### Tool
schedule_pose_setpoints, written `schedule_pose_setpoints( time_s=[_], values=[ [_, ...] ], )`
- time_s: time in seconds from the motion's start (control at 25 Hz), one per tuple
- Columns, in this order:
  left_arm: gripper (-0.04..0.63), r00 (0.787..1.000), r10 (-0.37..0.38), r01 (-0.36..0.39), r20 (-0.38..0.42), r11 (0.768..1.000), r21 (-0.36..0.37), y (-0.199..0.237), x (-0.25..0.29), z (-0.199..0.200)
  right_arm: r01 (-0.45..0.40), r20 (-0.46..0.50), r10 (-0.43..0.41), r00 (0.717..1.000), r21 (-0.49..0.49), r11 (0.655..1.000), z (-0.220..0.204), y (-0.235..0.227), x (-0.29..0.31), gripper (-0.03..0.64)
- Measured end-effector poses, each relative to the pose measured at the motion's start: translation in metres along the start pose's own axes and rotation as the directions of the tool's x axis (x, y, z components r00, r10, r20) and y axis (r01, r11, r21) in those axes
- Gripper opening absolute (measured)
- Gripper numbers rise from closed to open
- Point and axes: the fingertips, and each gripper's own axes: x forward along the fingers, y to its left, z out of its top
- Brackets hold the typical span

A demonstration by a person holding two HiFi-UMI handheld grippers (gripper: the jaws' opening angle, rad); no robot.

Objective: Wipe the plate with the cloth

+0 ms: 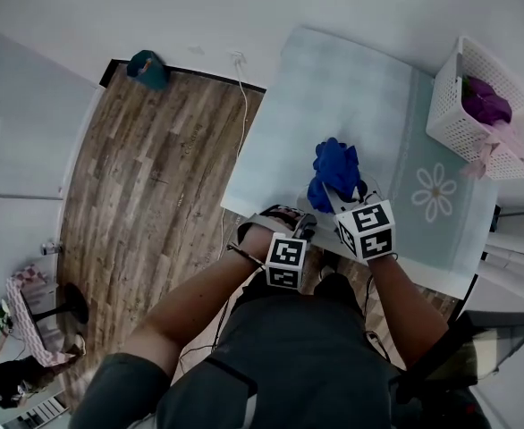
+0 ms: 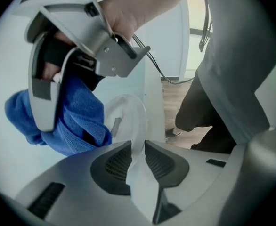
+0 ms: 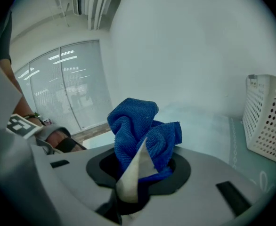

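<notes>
A white plate stands tilted at the table's near edge, its rim running down between the jaws of my left gripper, which is shut on it. In the head view the left gripper sits just left of the right one, and the plate is mostly hidden behind them. My right gripper is shut on a bunched blue cloth. The cloth hangs beside the plate's face, close to it. From above, the blue cloth sticks out past the right gripper.
A pale tablecloth with a daisy print covers the table. A white lattice basket with purple and pink fabric stands at the far right corner, and the same basket shows on the right. Wooden floor lies left of the table.
</notes>
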Motion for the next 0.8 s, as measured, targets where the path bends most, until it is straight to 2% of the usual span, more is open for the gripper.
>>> schedule_pose_setpoints(
  time_s=[0.16, 0.32, 0.52, 0.68, 0.8],
  values=[
    [0.086, 1.000, -0.013, 0.014, -0.018, 1.000, 0.026, -0.001, 0.000, 0.001, -0.038, -0.066, 0.035, 0.997, -0.052, 0.998, -0.020, 0.013, 0.027, 0.137],
    [0.078, 1.000, -0.003, 0.004, -0.026, 1.000, 0.021, -0.001, 0.000, 0.000, -0.068, -0.169, 0.039, 0.985, -0.171, 0.983, -0.049, 0.024, 0.043, 0.137],
    [0.075, 0.999, 0.007, -0.008, -0.043, 1.000, -0.017, -0.002, -0.001, -0.003, -0.085, -0.204, 0.036, 0.978, -0.232, 0.969, -0.059, 0.021, 0.033, 0.137],
    [0.075, 0.998, 0.009, -0.011, -0.055, 0.999, -0.036, -0.002, -0.001, -0.003, -0.113, -0.250, 0.026, 0.968, -0.342, 0.933, -0.078, 0.011, 0.012, 0.135],
    [0.075, 0.998, 0.009, -0.012, -0.062, 0.999, -0.047, -0.002, 0.000, -0.003, -0.116, -0.274, 0.018, 0.962, -0.346, 0.931, -0.092, -0.002, -0.009, 0.135]
  ],
)
